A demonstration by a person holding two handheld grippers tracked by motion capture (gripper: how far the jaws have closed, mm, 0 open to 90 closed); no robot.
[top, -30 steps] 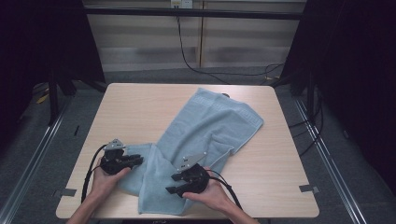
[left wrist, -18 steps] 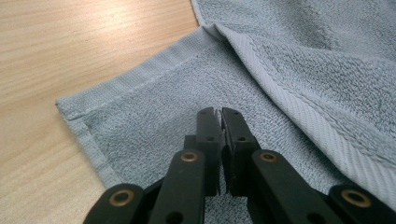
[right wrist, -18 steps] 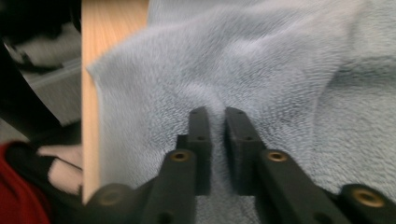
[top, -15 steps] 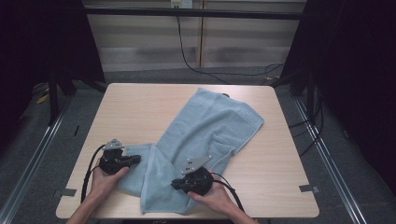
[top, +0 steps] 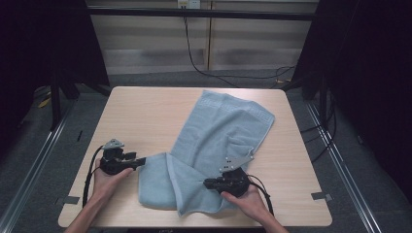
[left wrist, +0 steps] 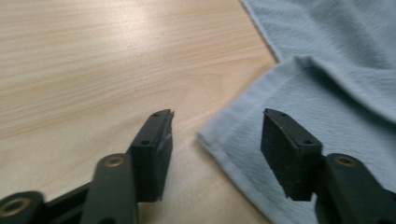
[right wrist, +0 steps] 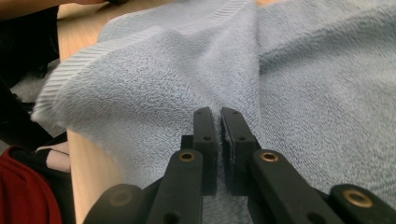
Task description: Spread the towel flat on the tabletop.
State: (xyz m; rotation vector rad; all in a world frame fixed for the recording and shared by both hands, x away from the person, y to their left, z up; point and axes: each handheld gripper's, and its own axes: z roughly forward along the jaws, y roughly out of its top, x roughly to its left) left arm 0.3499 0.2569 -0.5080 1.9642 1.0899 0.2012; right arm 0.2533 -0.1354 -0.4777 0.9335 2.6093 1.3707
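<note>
A light blue towel (top: 218,141) lies crumpled across the wooden table (top: 141,116), running from the far right down to the near edge. My left gripper (top: 142,161) rests on the table at the towel's near left corner. Its jaws are open in the left gripper view (left wrist: 215,126), and the towel corner (left wrist: 336,70) lies between and beyond them, untouched. My right gripper (top: 206,183) sits on the towel's near part. In the right gripper view (right wrist: 217,114) its jaws are shut on a raised fold of the towel (right wrist: 303,93).
The bare table top (left wrist: 84,60) spreads to the left and far side of the towel. The table's near edge (right wrist: 84,163) lies close under my right hand. Dark curtains and black cables (top: 194,53) stand beyond the far edge.
My right gripper has moved to the right along the near part of the towel, and the fold there has shifted with it. The left gripper has hardly moved.
</note>
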